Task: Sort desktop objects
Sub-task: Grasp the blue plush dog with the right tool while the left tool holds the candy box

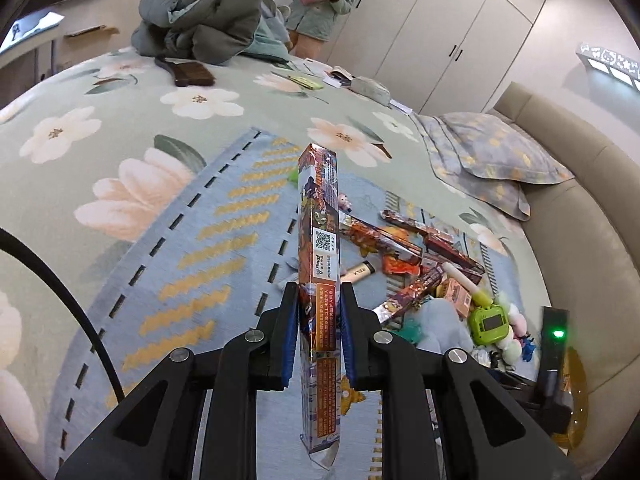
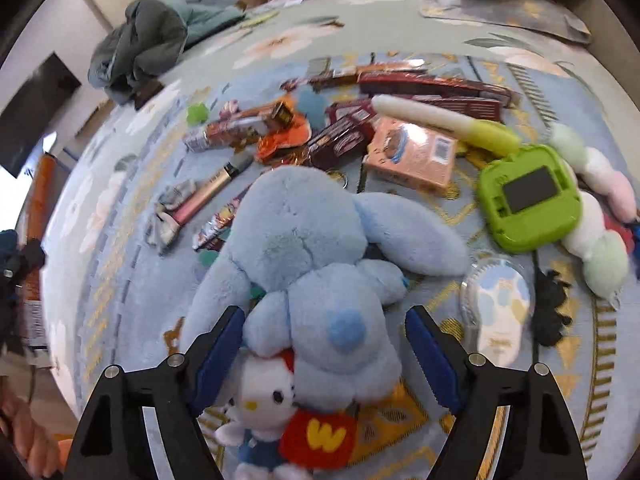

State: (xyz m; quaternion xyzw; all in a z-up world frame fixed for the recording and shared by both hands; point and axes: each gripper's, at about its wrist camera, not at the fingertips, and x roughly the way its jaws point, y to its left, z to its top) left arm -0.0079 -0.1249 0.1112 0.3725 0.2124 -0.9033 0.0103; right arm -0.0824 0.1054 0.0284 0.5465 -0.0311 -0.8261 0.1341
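Left gripper (image 1: 319,300) is clamped on the long printed box (image 1: 319,240), held edge-up above the blue mat (image 1: 192,240); it looks light, stiff and glossy, so the low grip near one end may let it pivot or slip. Right gripper (image 2: 324,344) is spread wide, straddling the blue plush dog (image 2: 316,248) on the mat, left pad about touching fur. Soft, light, squashy: best pinched across the snout, clear of the white kitty plush (image 2: 260,404).
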